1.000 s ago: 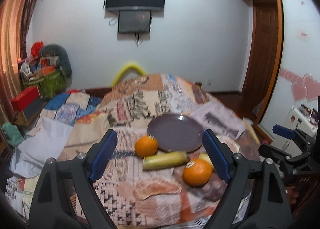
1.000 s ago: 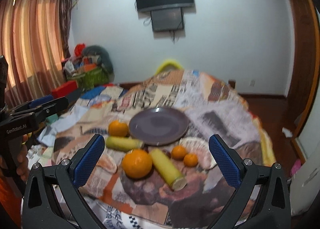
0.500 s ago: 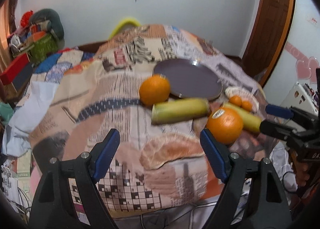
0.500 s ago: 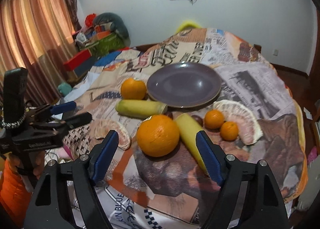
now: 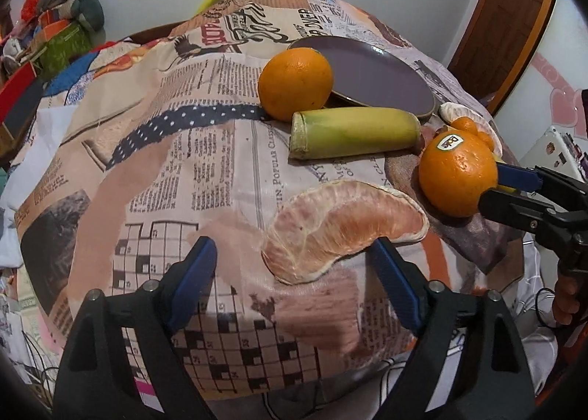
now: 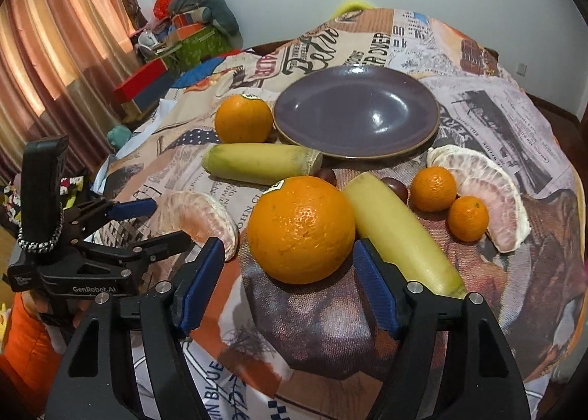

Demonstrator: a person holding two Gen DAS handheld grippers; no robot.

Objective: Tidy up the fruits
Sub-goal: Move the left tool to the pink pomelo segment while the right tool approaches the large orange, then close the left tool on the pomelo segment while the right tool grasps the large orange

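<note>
home living room | curtains (image 6: 55, 52) | wooden door (image 5: 514, 15) | newsprint tablecloth (image 5: 183, 126)

Plate (image 6: 355, 111) sits at the far middle of the cloth-covered table (image 6: 488, 118). Far orange (image 6: 243, 118) just beside the plate's left rim. Banana piece (image 6: 261, 163) lies crosswise in front of both. Near orange (image 6: 300, 229) in front of that piece, with a second banana piece (image 6: 402, 232) just beside it on the right. Two mandarins (image 6: 433, 189) (image 6: 468, 218) right of that, against a pomelo segment (image 6: 488, 196). Another pomelo segment (image 5: 343, 227) lies left of the near orange, at the near edge.
</note>
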